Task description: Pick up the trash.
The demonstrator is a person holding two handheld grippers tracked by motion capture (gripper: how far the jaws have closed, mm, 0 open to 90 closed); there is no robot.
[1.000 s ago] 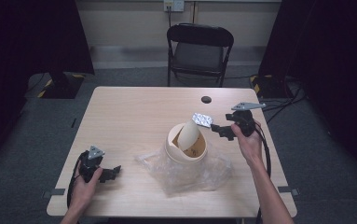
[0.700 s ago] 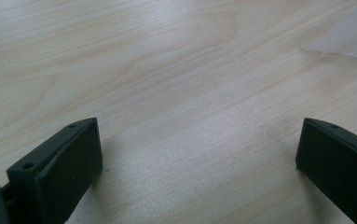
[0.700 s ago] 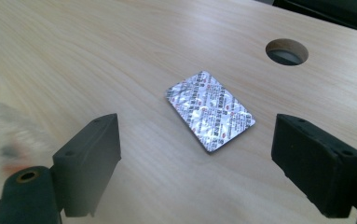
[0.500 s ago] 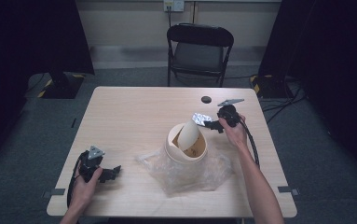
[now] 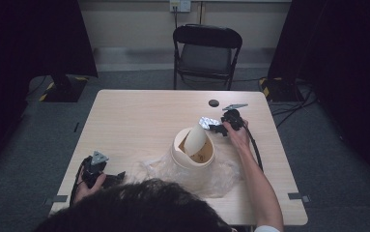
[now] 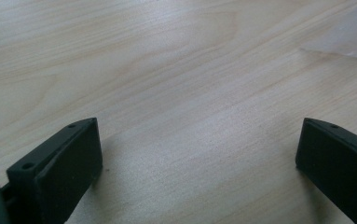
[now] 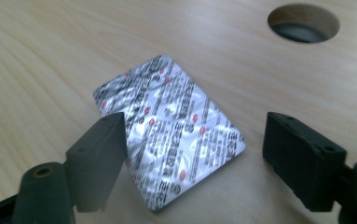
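Blister pack (image 7: 169, 140) lying flat on the table (image 5: 139, 121), between the right gripper's (image 7: 185, 158) spread jaws.

The silver foil pack, printed with small red dots and dark lettering, is sitting just behind the beige bin (image 5: 194, 154) in the high view, with a clear plastic bag (image 5: 221, 174) lying around the bin's base. The right gripper's jaws have just been closing in but are standing apart, the left one overlapping the pack's edge, the other clear of it. Its own view is showing a round table hole (image 7: 303, 22). The left gripper (image 6: 197, 163) is resting wide open over bare wood, holding nothing.
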